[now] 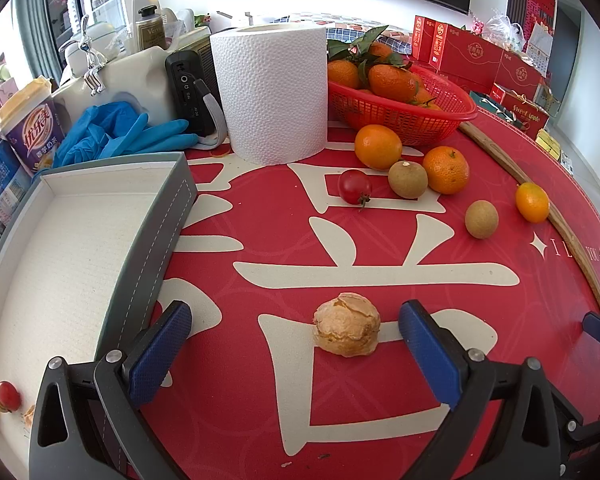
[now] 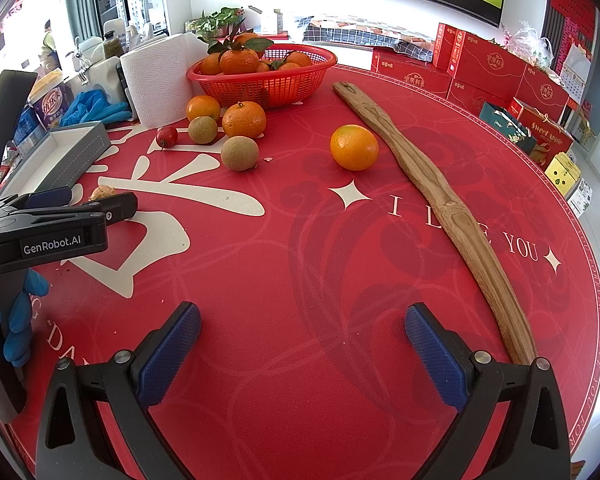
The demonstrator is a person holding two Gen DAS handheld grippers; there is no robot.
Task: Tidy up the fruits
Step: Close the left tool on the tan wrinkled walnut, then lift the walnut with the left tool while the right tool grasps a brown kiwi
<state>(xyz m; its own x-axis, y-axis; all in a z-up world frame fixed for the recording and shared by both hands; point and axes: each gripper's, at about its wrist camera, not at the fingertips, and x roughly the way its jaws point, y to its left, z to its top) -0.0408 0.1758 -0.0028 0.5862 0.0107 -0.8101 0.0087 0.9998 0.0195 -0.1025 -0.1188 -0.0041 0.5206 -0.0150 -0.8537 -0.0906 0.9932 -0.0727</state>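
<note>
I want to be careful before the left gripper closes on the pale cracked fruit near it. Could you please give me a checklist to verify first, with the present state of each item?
1. Left gripper open wide enough: ok, both jaws stand apart, one on each side of the fruit.
2. Pale cracked fruit between the jaws: ok, but nearer the right-hand pad; centre it.
3. Pads touching the fruit: not yet, mat shows on both sides.
4. Grey tray has room: ok, mostly bare, with a cherry tomato in its near corner.
5. Right gripper out of the way: ok, open over bare mat.
6. Fruit firm enough to squeeze: cannot tell, its skin looks cracked.
</note>
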